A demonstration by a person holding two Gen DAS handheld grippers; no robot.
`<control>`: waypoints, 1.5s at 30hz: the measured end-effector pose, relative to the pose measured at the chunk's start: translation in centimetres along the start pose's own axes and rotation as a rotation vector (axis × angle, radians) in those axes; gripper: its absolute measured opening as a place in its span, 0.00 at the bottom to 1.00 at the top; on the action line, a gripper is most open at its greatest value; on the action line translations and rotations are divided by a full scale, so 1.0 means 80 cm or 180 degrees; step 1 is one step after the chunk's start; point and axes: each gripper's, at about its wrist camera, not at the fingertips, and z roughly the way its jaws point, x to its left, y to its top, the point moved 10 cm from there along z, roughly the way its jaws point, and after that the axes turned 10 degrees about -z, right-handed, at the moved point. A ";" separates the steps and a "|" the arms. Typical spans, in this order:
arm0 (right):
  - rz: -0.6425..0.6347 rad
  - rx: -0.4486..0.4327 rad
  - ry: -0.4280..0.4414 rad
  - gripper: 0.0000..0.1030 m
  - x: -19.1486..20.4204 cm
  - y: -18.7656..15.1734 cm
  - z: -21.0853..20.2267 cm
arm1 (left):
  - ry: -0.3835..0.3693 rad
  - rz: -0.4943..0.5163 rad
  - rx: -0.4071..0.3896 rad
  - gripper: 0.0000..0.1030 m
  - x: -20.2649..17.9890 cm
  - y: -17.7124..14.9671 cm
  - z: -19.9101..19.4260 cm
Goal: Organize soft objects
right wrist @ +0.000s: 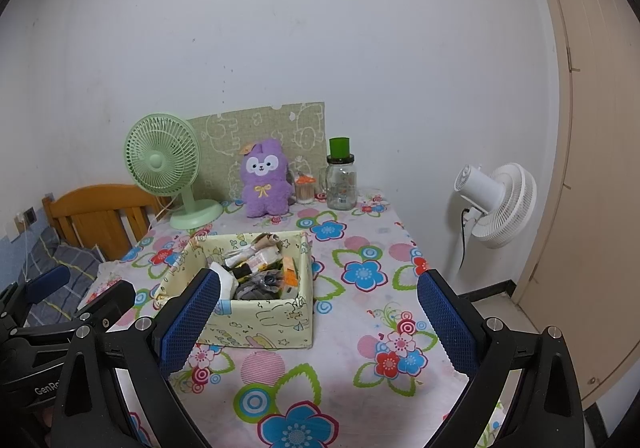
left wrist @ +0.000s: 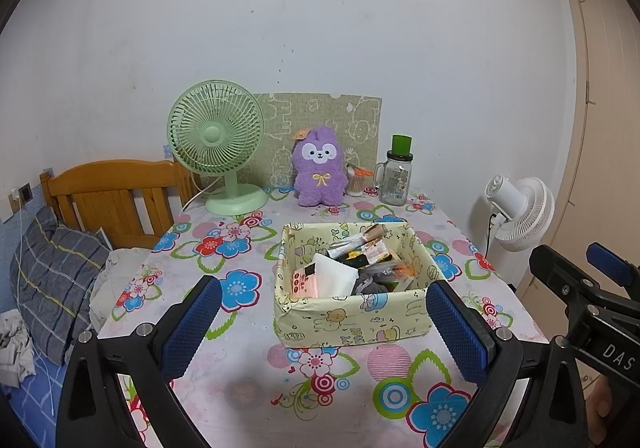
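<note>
Both tongs hang low over the near edge of the bench [left wrist: 248,368], side by side and pointing toward the far wall. The left tongs [left wrist: 326,322] stand with their blue pads spread wide, holding nothing; the yellow cartoon-print storage box [left wrist: 352,322] sits between the pads in the left wrist view, but neither pad can be told to touch it. The right tongs [right wrist: 320,322] are likewise spread wide and hold nothing, hovering over the flowered cloth just right of the box; the left pad overlaps the box's near corner in the right wrist view, contact unclear. A bit of a hand [left wrist: 600,404] shows under the right handle.

The box is filled with a jumble: white folded cloth [left wrist: 334,276], grey fabric [left wrist: 370,284], and packets. At the back of the bench a purple plush rabbit [left wrist: 319,172] sits upright against a green patterned board [left wrist: 320,115], between a green desk fan [left wrist: 216,139] and a glass jar with a green lid [left wrist: 398,175]. A white floor fan [left wrist: 524,213] stands off the bench to the right.
</note>
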 end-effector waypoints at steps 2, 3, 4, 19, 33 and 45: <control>0.0003 0.0002 0.0003 0.97 0.000 0.000 0.000 | -0.0001 0.0002 -0.0003 1.00 0.000 0.000 -0.001; 0.0003 0.0003 0.0002 0.97 0.000 0.000 0.000 | -0.0002 0.0004 -0.0004 1.00 0.000 0.001 0.000; 0.0005 0.0004 0.0000 0.97 0.000 0.000 0.000 | 0.0000 0.0005 -0.0005 1.00 0.000 0.001 -0.001; 0.0015 0.0008 0.0001 0.97 -0.002 0.000 0.000 | 0.0001 0.0011 -0.0007 1.00 -0.001 0.001 0.000; 0.0048 0.0012 0.0012 0.97 -0.001 -0.002 0.001 | 0.0010 0.0000 -0.0023 1.00 0.002 0.004 0.001; 0.0063 0.0022 0.0018 0.97 -0.001 -0.002 0.002 | 0.0005 0.0000 -0.0022 1.00 0.001 0.004 0.000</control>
